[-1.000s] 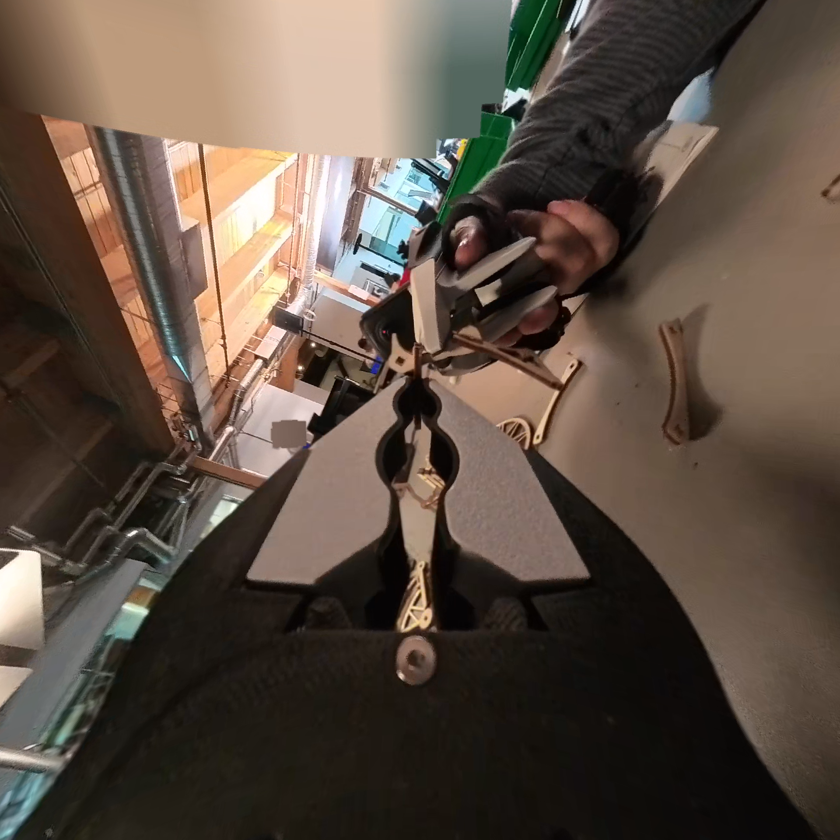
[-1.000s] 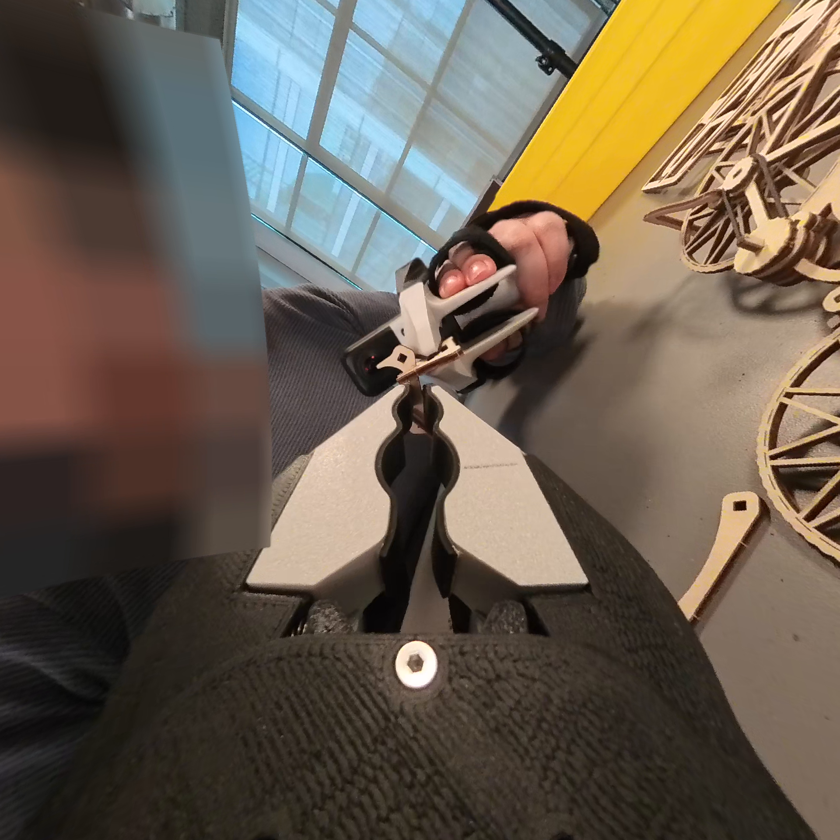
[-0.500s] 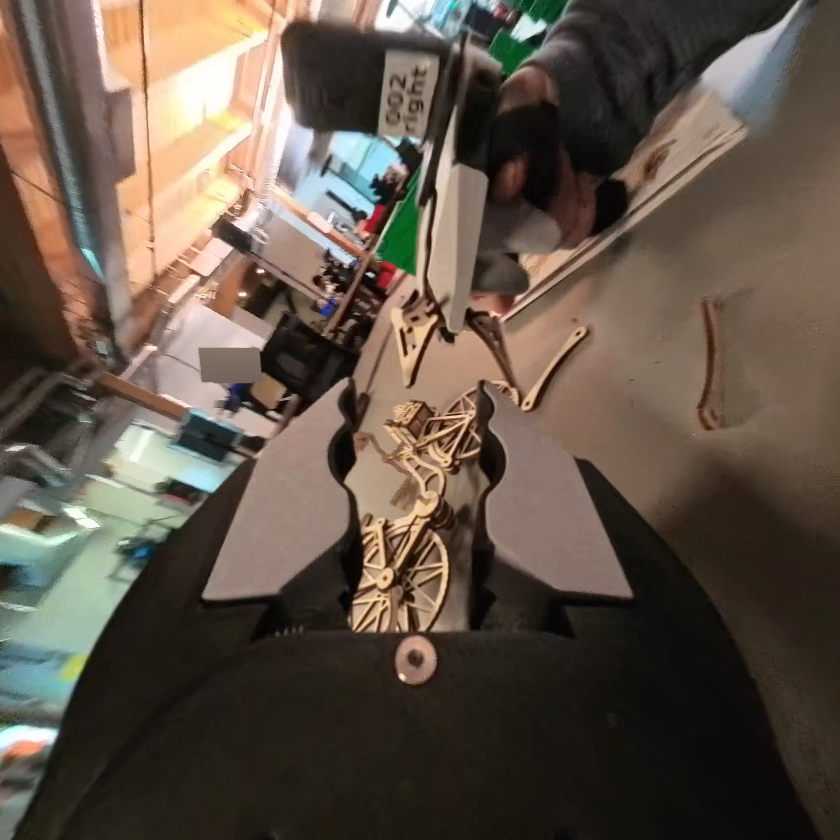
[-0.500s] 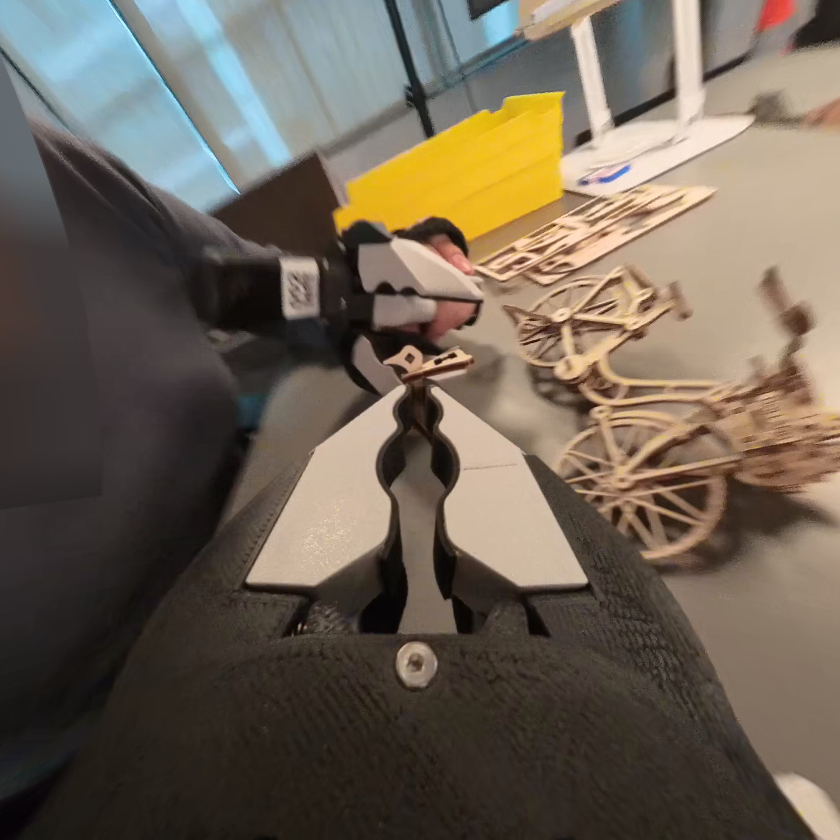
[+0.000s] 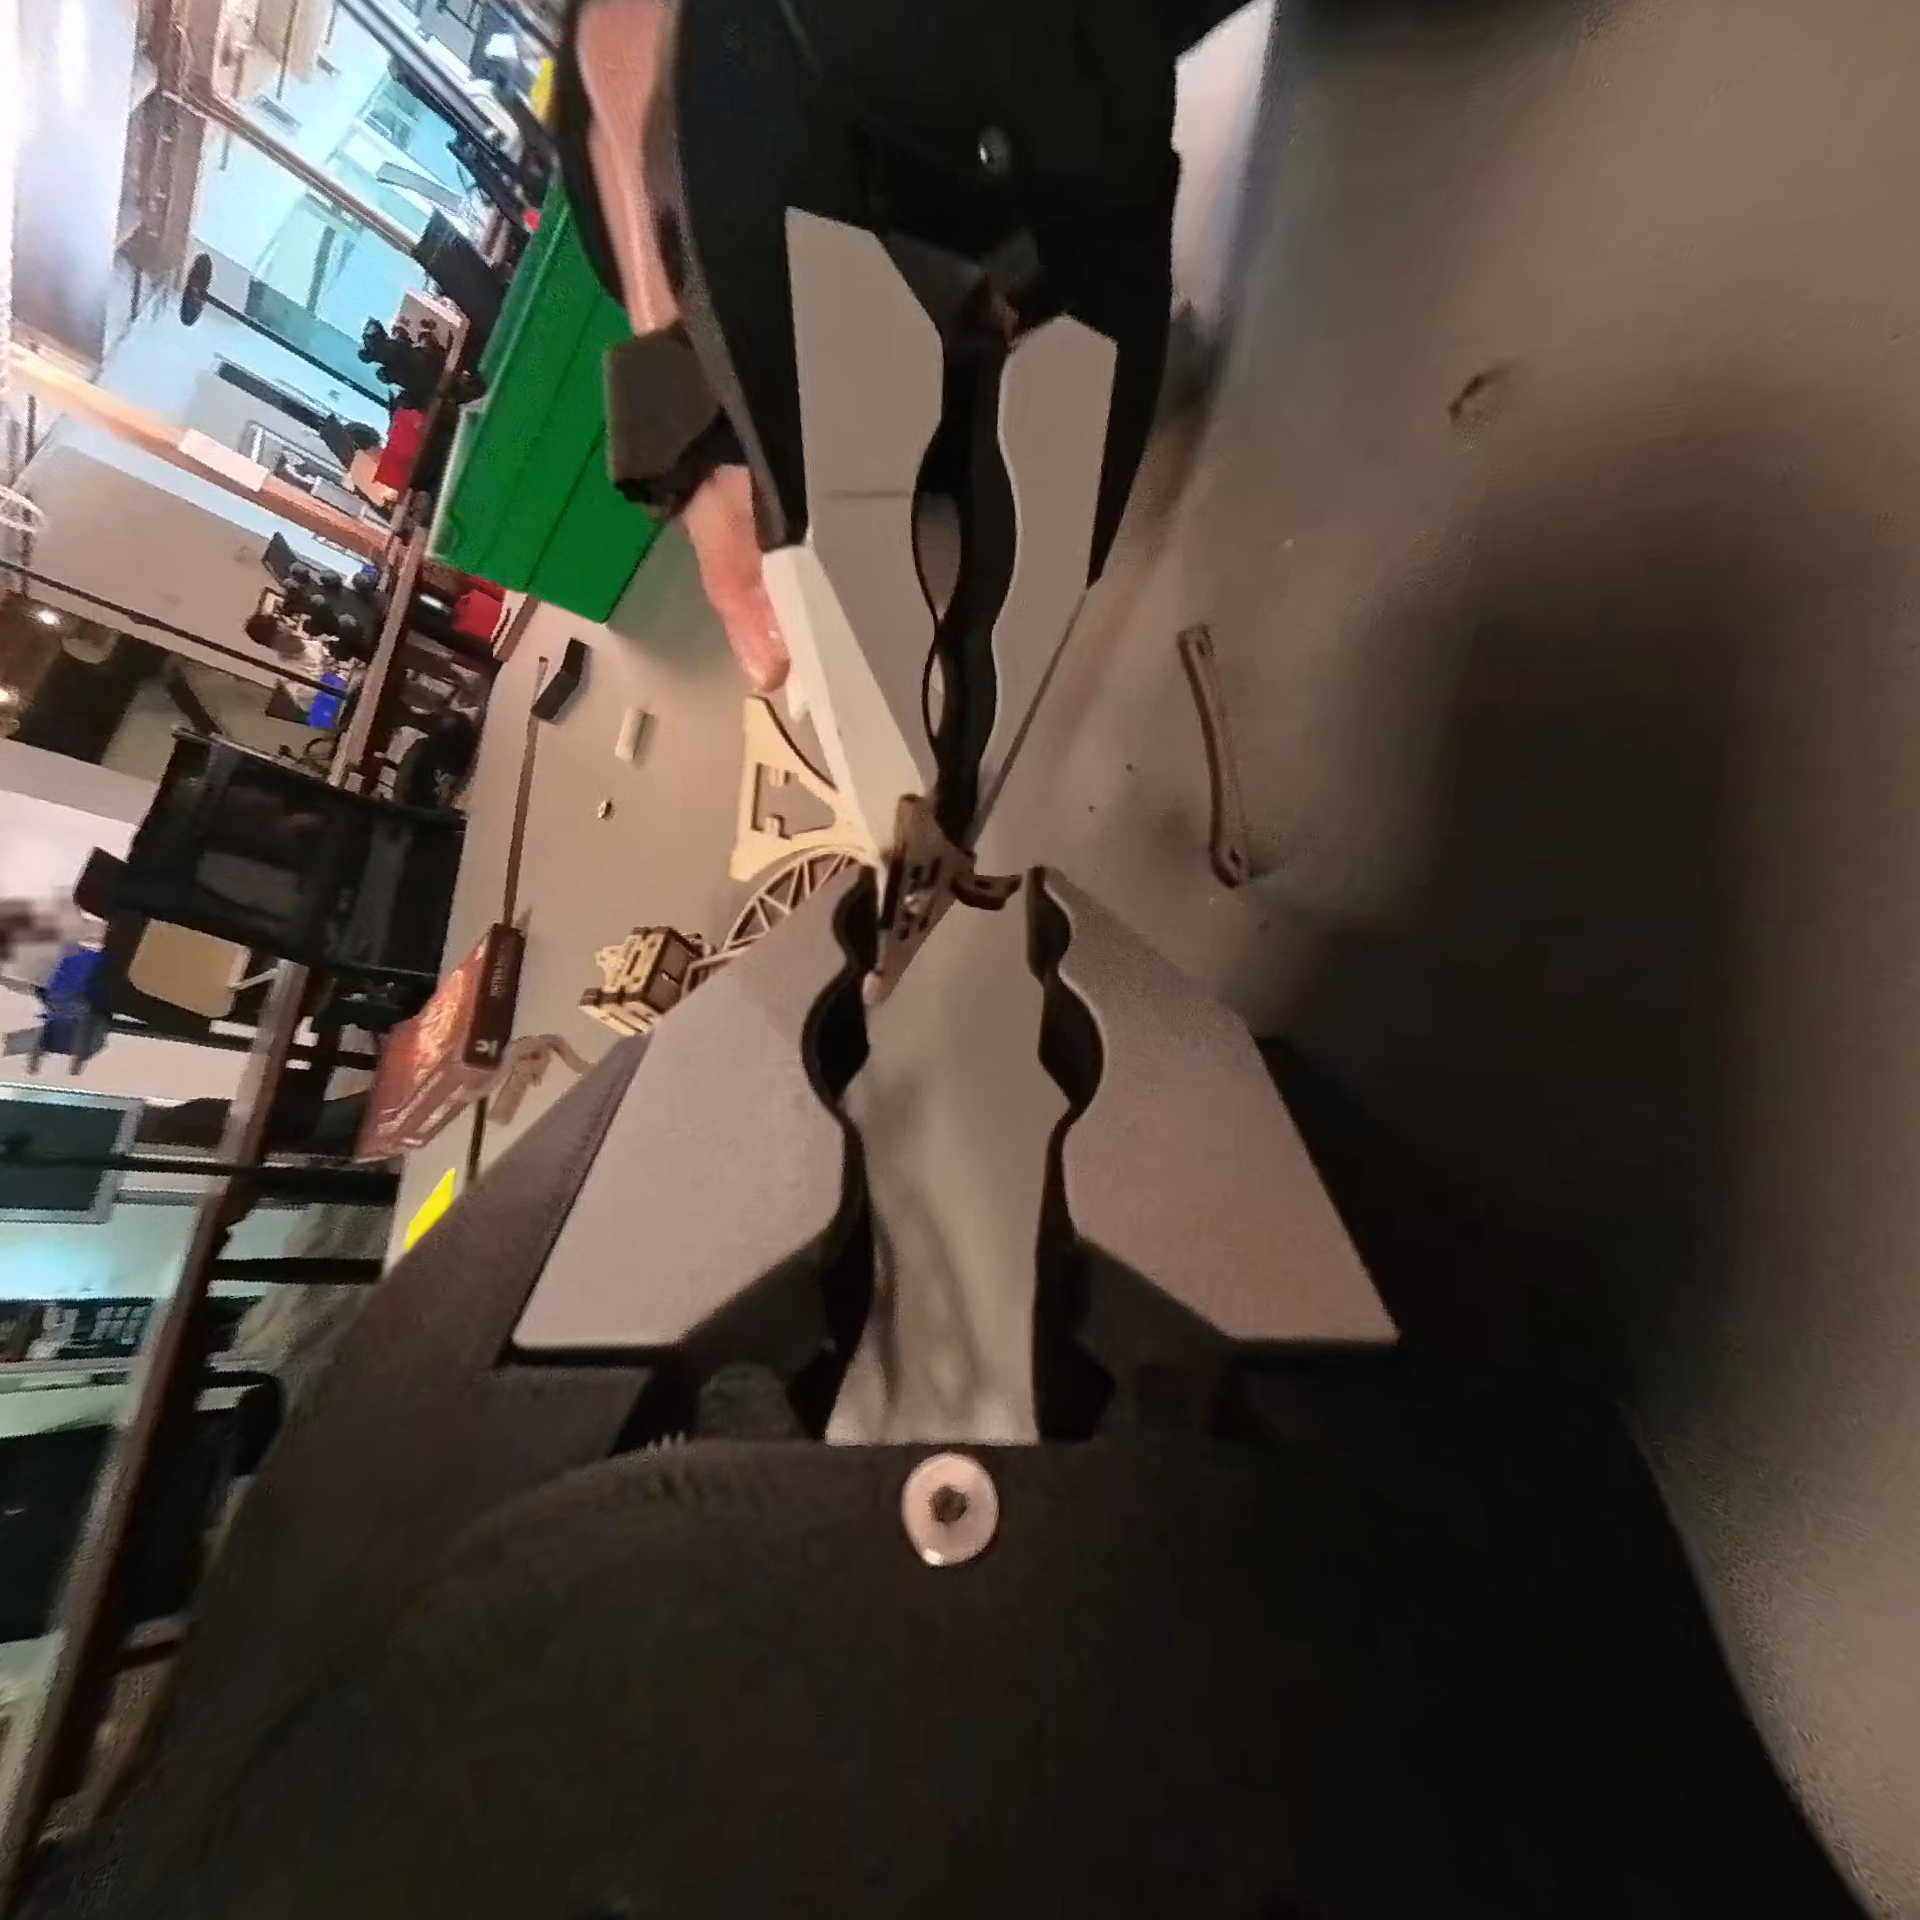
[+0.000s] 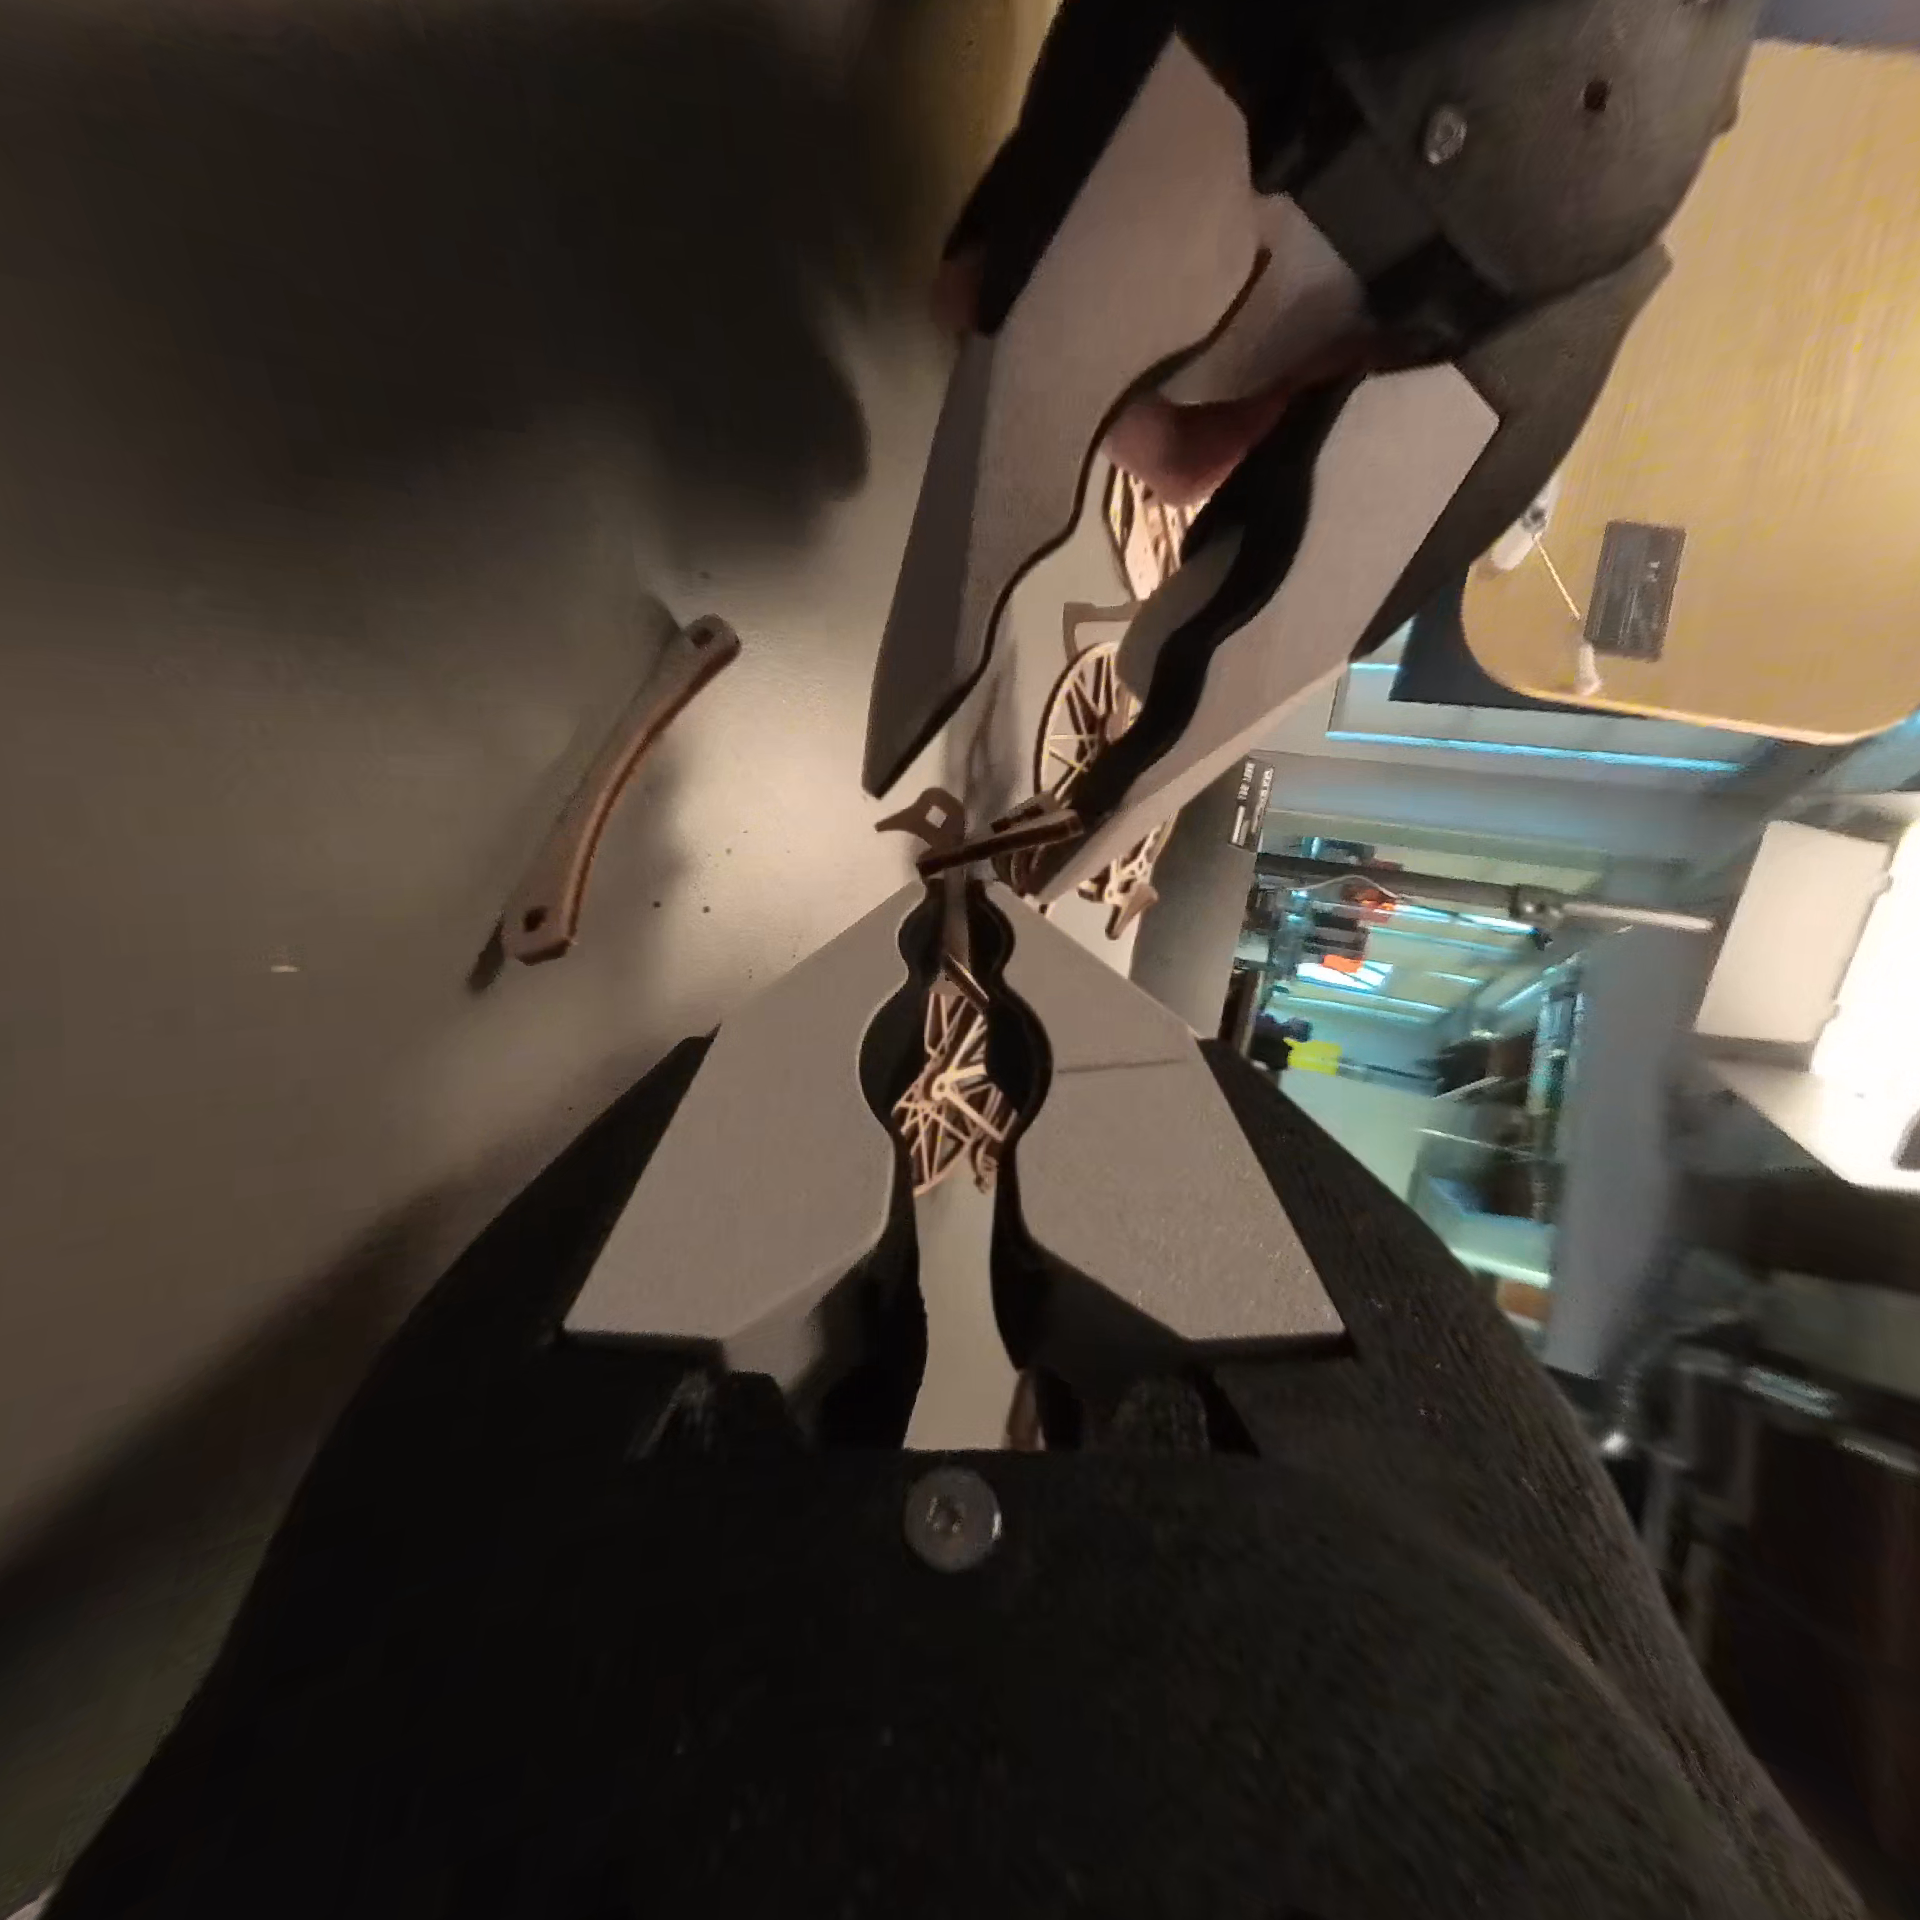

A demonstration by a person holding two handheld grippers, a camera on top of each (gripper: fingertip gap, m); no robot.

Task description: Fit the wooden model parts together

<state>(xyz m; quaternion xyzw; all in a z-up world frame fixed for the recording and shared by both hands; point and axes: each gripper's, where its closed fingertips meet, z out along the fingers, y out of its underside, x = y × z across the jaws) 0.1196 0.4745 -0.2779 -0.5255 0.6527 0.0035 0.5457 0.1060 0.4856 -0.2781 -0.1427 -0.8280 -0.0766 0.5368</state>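
My right gripper [image 6: 951, 896] is shut on a small brown wooden part [image 6: 977, 844] that sticks out past its tips. My left gripper [image 5: 948, 883] is open, and the part [image 5: 914, 899] sits between its two fingertips, close to the left one. The grippers meet tip to tip just above the grey table [image 5: 1558, 623]. In the left wrist view the right gripper [image 5: 951, 821] comes down from above. In the right wrist view the left gripper [image 6: 982, 816] comes down from above with its jaws apart. The wooden bicycle model [image 6: 1075, 717] lies behind them, and its wheel shows in the left wrist view [image 5: 790, 914].
A loose curved wooden strip [image 5: 1216, 758] lies on the table beside the grippers; it also shows in the right wrist view [image 6: 613, 790]. Green bins [image 5: 540, 416] stand at the table's far side. A brown box [image 5: 457, 1029] lies near the table edge. The tips of both grippers are at nearly the same place.
My left gripper was shut on the bicycle model, let it go and opened. Both grippers then swung low over the table, bringing the right gripper's small part between the left fingertips.
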